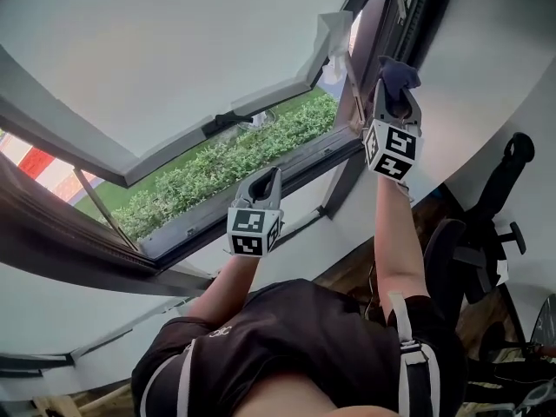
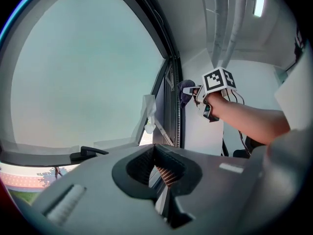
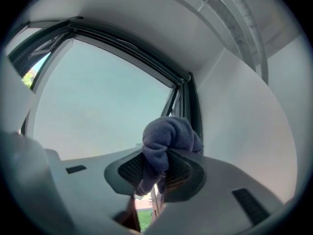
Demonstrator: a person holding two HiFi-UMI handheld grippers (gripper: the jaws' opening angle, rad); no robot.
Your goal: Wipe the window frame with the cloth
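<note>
Cloth (image 3: 168, 137) in right tool (image 3: 156, 173), beside window frame (image 3: 194, 102).

The crumpled dusky blue-purple terry cloth (image 3: 168, 138) sits against the slim dark grey metal window frame (image 2: 172, 106). The left hand-held gripper (image 1: 269, 177) and right hand-held gripper (image 1: 398, 94) are pale grey, their cubes patterned black-and-white.

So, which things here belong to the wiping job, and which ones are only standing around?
Job: cloth, right gripper holding it, window frame.
Not part: left gripper (holds nothing), black chair, hedge outside.
</note>
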